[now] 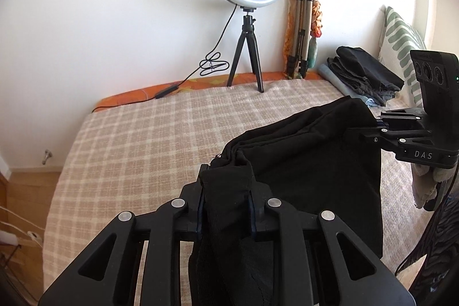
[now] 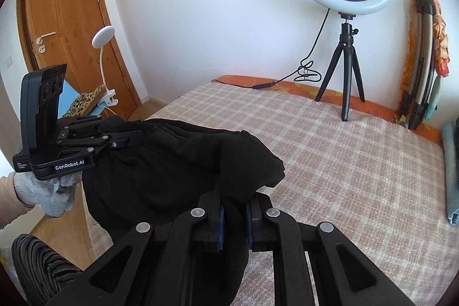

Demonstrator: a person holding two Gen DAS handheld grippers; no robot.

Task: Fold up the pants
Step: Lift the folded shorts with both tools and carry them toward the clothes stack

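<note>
Here the black pants (image 1: 301, 151) hang stretched crosswise — each tool, left (image 1: 226, 197) and right (image 2: 233, 212), clamped on an end.

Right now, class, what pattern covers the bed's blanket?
Beige-and-cream plaid blanket; clearest in the right wrist view.

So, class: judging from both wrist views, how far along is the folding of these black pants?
Done: the left gripper and right gripper are each shut on the black pants, which hang between them above the checked bedspread. In hand: carrying the cloth. Left: no finished fold is visible; laying down and folding remain.
</note>
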